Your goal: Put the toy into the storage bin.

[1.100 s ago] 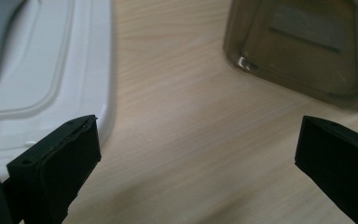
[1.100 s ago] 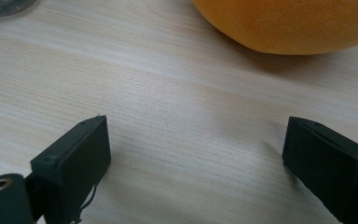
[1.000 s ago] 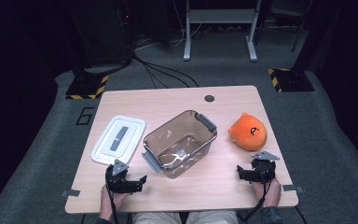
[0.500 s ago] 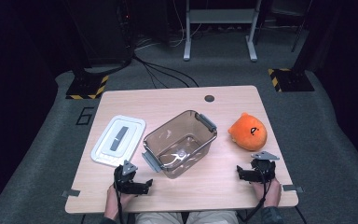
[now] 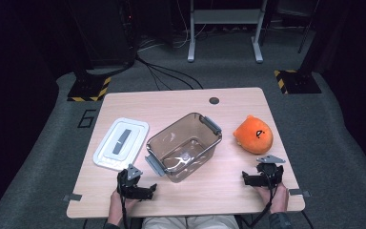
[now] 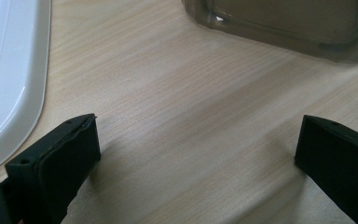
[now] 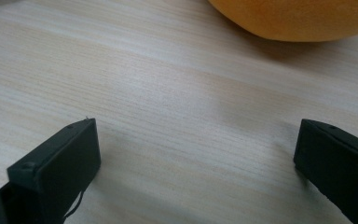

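Observation:
A clear brownish plastic bin [image 5: 183,145] with grey handles stands empty at the table's middle. Its white lid [image 5: 121,143] lies flat to the left, and an orange plush toy [image 5: 253,133] sits to the right. My left gripper [image 5: 137,180] rests low near the front edge, between lid [image 6: 9,79] and bin [image 6: 284,23]. Its jaws are open [image 6: 198,144] over bare wood. My right gripper [image 5: 263,172] sits just in front of the plush [image 7: 298,18]. Its jaws [image 7: 196,144] have just been opening and stand wide with nothing between them.
The wooden table [image 5: 171,102] has a small dark round hole [image 5: 214,100] near its far edge. Beyond it lie grey floor, cables and a metal stand. Bare wood lies along the front between the two hands.
My left gripper has shifted a little to the right, nearer the bin's front corner. The right gripper has stayed in place. Bin, lid and plush have not moved.

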A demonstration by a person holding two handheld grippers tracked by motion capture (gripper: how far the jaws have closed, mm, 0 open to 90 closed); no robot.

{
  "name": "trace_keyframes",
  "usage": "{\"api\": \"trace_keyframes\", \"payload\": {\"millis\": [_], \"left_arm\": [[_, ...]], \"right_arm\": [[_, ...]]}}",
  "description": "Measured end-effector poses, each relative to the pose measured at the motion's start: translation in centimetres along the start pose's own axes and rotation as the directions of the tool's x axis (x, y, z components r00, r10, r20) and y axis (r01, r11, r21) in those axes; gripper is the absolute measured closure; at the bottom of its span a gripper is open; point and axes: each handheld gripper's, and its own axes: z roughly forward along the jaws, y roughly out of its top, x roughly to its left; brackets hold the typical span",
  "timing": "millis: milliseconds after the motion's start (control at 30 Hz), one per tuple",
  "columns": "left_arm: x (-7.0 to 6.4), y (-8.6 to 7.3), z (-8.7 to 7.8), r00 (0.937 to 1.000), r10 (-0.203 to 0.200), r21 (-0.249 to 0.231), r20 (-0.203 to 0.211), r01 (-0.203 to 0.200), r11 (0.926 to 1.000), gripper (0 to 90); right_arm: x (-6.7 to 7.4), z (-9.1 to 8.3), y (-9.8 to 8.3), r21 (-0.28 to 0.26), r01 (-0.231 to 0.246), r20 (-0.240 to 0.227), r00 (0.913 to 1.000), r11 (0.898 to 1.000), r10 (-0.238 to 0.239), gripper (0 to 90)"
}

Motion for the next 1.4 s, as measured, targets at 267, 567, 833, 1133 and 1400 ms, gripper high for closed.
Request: {"api": "trace_keyframes", "payload": {"millis": [267, 567, 833, 1133, 1400], "left_arm": [[0.0, 0.0, 0.0, 1.0, 0.001, 0.0, 0.0, -0.001, 1.0, 0.0], [0.0, 0.1, 0.0, 1.0, 0.003, 0.008, -0.005, -0.003, 1.0, 0.0], [0.0, 0.1, 0.0, 1.0, -0.006, 0.006, -0.004, 0.006, 1.0, 0.0], [0.0, 0.1, 0.0, 1.0, -0.007, 0.006, -0.004, 0.007, 1.0, 0.0], [0.0, 0.1, 0.0, 1.0, -0.007, 0.006, -0.005, 0.007, 1.0, 0.0]], "right_arm": [[-0.4, -1.6, 0.5, -0.022, 0.013, -0.051, 0.9986, 1.0, -0.015, 0.0], [-0.6, -3.1, 2.7, -0.074, 0.048, -0.088, 0.9946, 0.996, -0.055, 0.0], [-1.0, -3.8, 4.5, -0.096, 0.085, -0.076, 0.9928, 0.992, -0.092, 0.0], [-1.8, -4.3, 7.2, -0.093, 0.111, -0.058, 0.9915, 0.99, -0.116, 0.0], [-2.8, -4.0, 10.4, -0.081, 0.129, -0.03, 0.9908, 0.988, -0.132, 0.0]]}}
